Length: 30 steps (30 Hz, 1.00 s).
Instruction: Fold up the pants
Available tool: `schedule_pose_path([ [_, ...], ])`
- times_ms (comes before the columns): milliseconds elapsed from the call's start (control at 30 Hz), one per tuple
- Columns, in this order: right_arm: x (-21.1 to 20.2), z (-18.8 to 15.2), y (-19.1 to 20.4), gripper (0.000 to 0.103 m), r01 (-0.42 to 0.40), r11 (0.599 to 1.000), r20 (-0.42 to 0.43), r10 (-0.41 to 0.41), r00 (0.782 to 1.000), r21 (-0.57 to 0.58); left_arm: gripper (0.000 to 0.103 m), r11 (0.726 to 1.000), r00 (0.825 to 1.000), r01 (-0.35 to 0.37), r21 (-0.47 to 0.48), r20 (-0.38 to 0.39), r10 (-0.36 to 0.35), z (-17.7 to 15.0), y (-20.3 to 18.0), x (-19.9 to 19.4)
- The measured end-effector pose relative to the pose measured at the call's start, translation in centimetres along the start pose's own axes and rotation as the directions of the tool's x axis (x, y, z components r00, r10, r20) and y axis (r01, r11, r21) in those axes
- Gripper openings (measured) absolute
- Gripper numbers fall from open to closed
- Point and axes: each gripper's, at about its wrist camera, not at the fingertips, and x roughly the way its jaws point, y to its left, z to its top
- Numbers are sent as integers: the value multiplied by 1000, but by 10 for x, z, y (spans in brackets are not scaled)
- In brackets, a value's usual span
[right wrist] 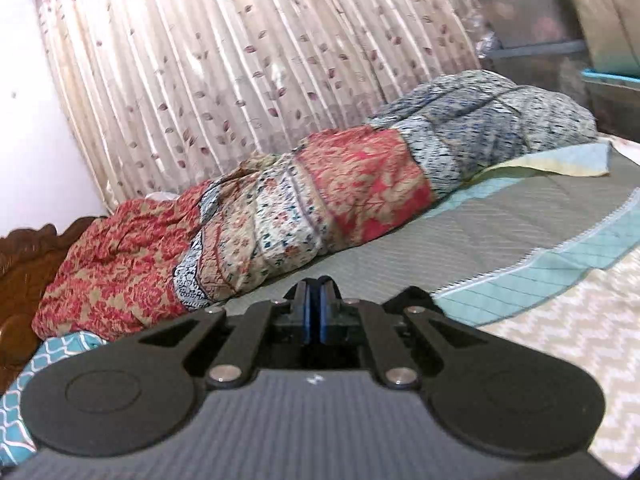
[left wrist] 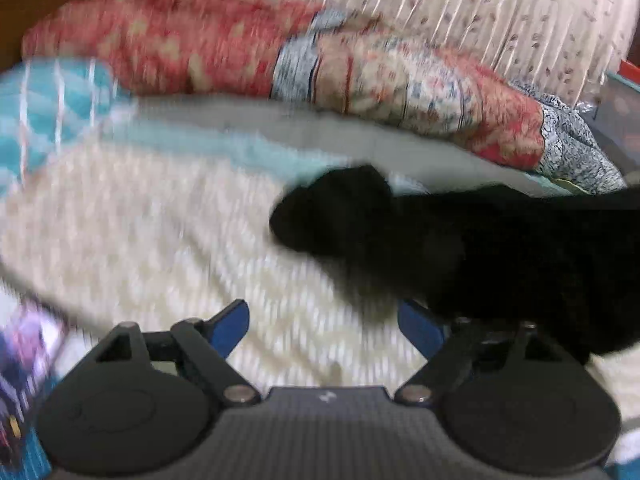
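Note:
Black pants point(left wrist: 460, 248) lie on the cream patterned bedspread point(left wrist: 160, 232), spreading from the middle to the right edge of the blurred left wrist view. My left gripper point(left wrist: 324, 326) is open just before the cloth's near edge; its right blue finger point(left wrist: 420, 326) touches or sits under the black fabric. My right gripper point(right wrist: 314, 312) has its blue pads pressed together. A small bit of black cloth point(right wrist: 412, 300) shows just right of its fingers; whether any is pinched between the pads I cannot tell.
A rolled red, cream and blue patchwork quilt point(right wrist: 304, 208) lies across the far side of the bed. A leaf-print curtain point(right wrist: 240, 60) hangs behind it. A wooden headboard point(right wrist: 24, 264) is at left. Storage boxes point(right wrist: 560, 20) stand at right.

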Motion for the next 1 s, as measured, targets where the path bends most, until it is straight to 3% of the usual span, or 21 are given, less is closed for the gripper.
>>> schedule_pose_path([
  [67,3,-6,-17,7,44,999,-116,-41,992,30,90,993,997,-45,110,74,37,4,-23,6],
  [133,-27,-9,-15,7,38,999,-133,-35,990,22,91,974,997,-34,223,71,18,-1,-50,17],
  [233,14,16,-22,7,40,999,-179,-35,983,26,94,923,998,-21,384,57,-2,-22,-85,29],
  [267,15,19,-20,7,34,999,-177,-29,984,27,94,912,999,-19,409,48,-1,-29,-91,31],
  [333,21,21,-15,7,9,1000,-153,-8,988,11,94,916,999,-31,401,22,25,-41,-92,37],
  [433,16,20,-1,7,-23,999,-105,19,994,-33,94,919,993,-120,376,55,107,-51,-88,37],
  [533,14,19,20,7,-53,994,-84,45,995,-97,93,866,986,-168,471,94,140,-68,-95,36],
  [600,14,20,33,7,-72,989,-87,62,994,-126,77,813,977,-207,544,157,144,-76,-109,36],
  [633,15,19,38,7,-74,988,-89,63,994,-133,48,805,978,-199,559,159,132,-77,-114,37],
  [667,16,21,43,7,-77,986,-87,65,994,-144,21,821,983,-176,544,146,114,-74,-117,35],
  [733,16,27,49,7,-89,985,-89,76,993,-145,6,883,991,-120,453,109,79,-58,-110,29],
  [833,18,40,55,7,-111,984,-90,99,991,-139,6,958,984,-89,273,176,41,-34,-82,-3],
  [900,24,46,63,7,-131,981,-93,119,989,-144,6,979,967,-87,183,251,40,-15,-62,-23],
  [1000,59,53,80,7,-160,974,-103,145,984,-158,6,982,933,-171,76,334,137,30,-41,-29],
])
